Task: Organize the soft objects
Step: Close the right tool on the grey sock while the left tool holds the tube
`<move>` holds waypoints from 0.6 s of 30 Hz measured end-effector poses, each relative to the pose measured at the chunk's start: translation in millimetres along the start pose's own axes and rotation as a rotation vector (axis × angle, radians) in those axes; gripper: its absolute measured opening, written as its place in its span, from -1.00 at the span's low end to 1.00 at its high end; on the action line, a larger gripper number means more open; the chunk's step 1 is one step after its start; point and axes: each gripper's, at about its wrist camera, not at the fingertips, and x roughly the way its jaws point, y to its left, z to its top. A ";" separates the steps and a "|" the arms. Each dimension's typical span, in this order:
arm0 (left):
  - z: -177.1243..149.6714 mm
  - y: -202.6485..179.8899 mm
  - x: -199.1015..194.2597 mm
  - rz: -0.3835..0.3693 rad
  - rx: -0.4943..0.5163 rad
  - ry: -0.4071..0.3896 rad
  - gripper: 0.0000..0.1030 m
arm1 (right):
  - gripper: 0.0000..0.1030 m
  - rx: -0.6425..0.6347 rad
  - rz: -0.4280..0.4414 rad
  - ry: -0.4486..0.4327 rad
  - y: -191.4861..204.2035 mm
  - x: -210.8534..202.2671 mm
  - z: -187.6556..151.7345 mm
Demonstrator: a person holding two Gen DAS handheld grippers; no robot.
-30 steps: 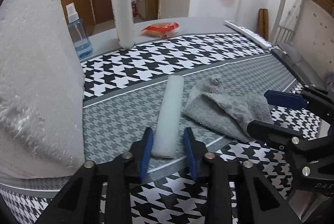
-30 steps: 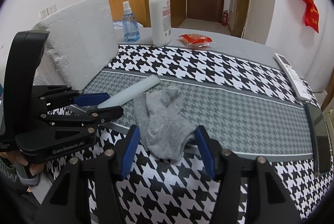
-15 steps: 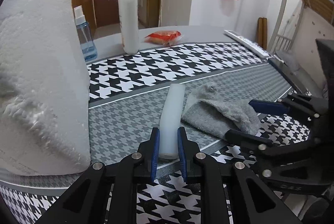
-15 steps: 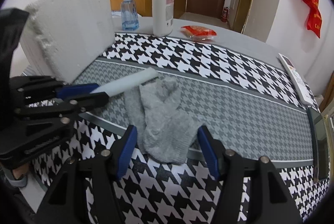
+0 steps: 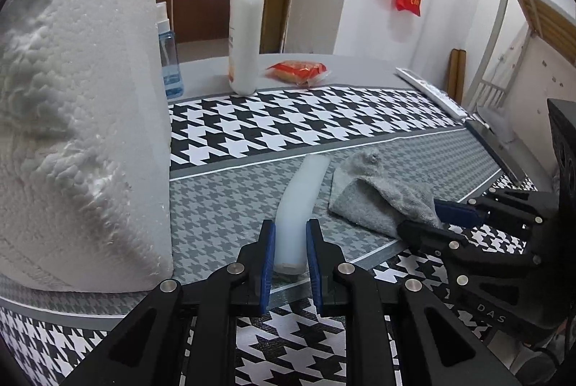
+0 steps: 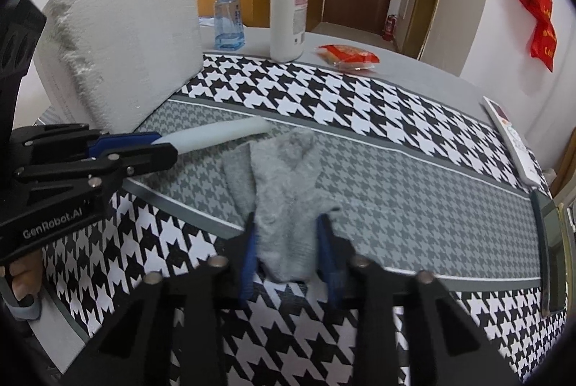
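The left gripper (image 5: 290, 251) pinches the near end of the white foam tube (image 5: 300, 202), which bends slightly as it lies on the grey band of the houndstooth cloth (image 6: 414, 206). Just right of the tube lies the grey sock (image 6: 284, 191); the right gripper (image 6: 288, 253) has just been closing its jaws, and they now squeeze the sock's near end. A foam block (image 5: 79, 116) stands left of the tube.
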 end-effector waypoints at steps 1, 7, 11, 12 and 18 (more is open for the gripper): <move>-0.2 0.4 -0.1 0.001 -0.001 0.000 -0.64 | -0.46 -0.002 -0.006 -0.002 0.9 0.4 0.4; -1.7 -5.5 -5.6 -0.002 0.023 -0.024 -0.64 | -0.55 0.038 0.002 -0.015 -4.0 -5.6 -1.2; -3.4 -9.6 -9.5 0.008 0.036 -0.038 -0.64 | -0.56 0.059 0.008 -0.042 -6.3 -16.0 -1.0; -3.9 -9.4 -11.4 0.026 0.030 -0.044 -0.64 | -0.56 0.061 0.012 -0.055 -6.8 -19.9 -0.9; -6.1 -12.0 -29.7 0.027 0.026 -0.090 -0.64 | -0.56 0.100 0.013 -0.086 -12.6 -35.4 -4.2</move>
